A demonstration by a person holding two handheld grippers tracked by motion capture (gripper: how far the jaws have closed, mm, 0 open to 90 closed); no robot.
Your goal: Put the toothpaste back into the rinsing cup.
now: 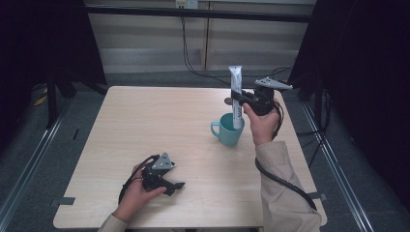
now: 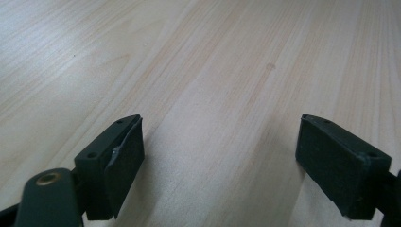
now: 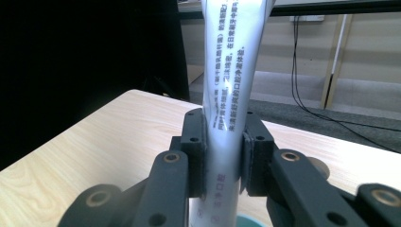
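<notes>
A white toothpaste tube stands upright with its lower end inside a teal mug on the right half of the table. My right gripper is shut on the tube's middle, above the mug. In the right gripper view the tube rises between the two black pads, and the mug's teal rim peeks out at the bottom. My left gripper lies low on the table near the front left, open with nothing between its pads.
The light wooden table has bare room across its left and middle. A small dark round object lies behind the mug. Cables hang at the back wall, and dark curtains flank both sides.
</notes>
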